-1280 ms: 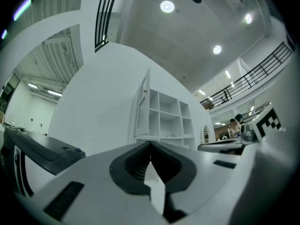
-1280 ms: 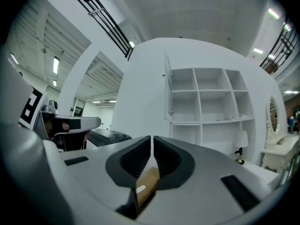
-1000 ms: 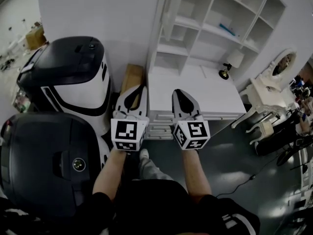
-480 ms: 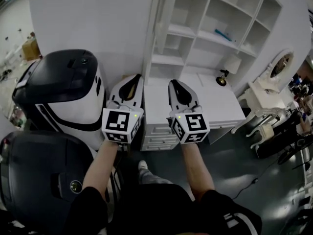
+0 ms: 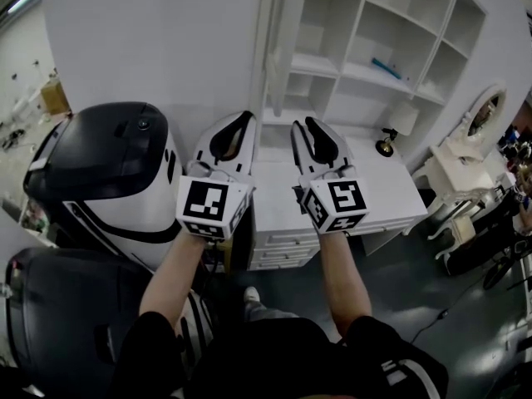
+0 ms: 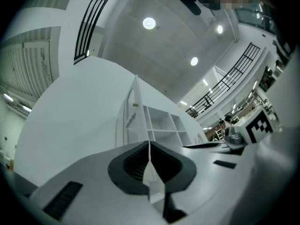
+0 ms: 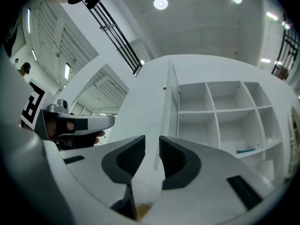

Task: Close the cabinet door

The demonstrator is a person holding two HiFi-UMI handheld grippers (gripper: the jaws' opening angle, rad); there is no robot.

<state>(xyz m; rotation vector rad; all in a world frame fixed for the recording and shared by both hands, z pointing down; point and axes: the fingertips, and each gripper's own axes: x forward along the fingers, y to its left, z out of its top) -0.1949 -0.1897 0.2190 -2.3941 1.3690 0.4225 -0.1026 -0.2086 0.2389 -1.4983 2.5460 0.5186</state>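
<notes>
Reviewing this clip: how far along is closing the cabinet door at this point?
Done: nothing; the tall white cabinet door stands open, edge-on beside the white open-shelf unit. In hand: both grippers point toward it without touching; the right gripper has just been opening its jaws with nothing between them, and the left gripper is shut and empty. Left: reach the door and swing it closed.

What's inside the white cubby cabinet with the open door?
Mostly bare white shelves; one small teal flat object lies on a middle shelf. The right gripper covers part of the bottom row.
</notes>
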